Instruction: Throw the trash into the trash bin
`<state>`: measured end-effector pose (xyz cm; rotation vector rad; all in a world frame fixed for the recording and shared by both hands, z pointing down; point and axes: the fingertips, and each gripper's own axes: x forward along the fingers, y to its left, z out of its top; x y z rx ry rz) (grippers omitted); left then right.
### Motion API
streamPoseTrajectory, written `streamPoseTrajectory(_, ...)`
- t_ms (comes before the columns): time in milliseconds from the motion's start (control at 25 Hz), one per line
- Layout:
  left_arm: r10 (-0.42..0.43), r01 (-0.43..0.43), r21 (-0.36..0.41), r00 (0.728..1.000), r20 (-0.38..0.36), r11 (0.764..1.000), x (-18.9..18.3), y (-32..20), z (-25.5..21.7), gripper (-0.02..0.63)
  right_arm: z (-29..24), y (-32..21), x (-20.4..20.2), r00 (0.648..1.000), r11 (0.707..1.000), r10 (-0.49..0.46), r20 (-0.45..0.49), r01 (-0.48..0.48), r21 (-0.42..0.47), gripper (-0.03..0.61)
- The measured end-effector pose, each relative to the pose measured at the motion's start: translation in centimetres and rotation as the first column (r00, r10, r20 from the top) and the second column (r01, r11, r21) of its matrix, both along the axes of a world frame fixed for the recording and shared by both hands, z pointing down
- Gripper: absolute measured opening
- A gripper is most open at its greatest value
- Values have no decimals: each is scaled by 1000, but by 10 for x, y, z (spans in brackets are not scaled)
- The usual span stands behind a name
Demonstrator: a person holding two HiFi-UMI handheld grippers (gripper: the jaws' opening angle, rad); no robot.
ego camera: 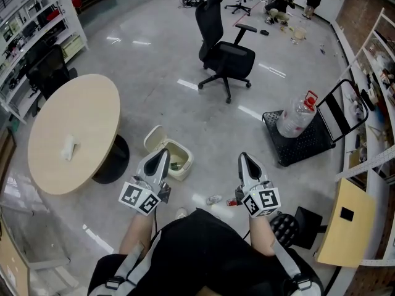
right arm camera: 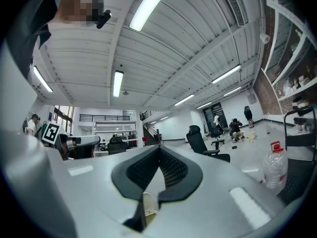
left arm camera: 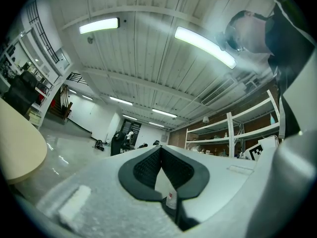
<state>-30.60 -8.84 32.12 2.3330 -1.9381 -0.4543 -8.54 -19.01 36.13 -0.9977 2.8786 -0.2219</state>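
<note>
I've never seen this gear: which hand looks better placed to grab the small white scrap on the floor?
Probably the right. The right gripper is nearer the small white scrap; the left gripper is farther off, by the cream plastic trash bin. Both jaws are shut.

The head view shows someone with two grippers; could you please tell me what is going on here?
A person holds a left gripper and a right gripper above a small trash bin whose lid is open. Both grippers have their fingers together and carry nothing. A few scraps lie on the floor near the person, and a white crumpled piece sits on the round table. None of it has been picked up yet.
</note>
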Motion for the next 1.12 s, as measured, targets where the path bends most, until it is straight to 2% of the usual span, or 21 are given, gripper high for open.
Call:
streamPoseTrajectory(560,23,-23,-2,1000,0,1000,5,-10,5,2,0,-4,-3,999,999,-25,-48,26,21,5)
streamPoseTrajectory(1120,86,-86,8,996,12,996,32,-29,-1,2,-12,-11,17,999,999,11,-36,-10,53,5)
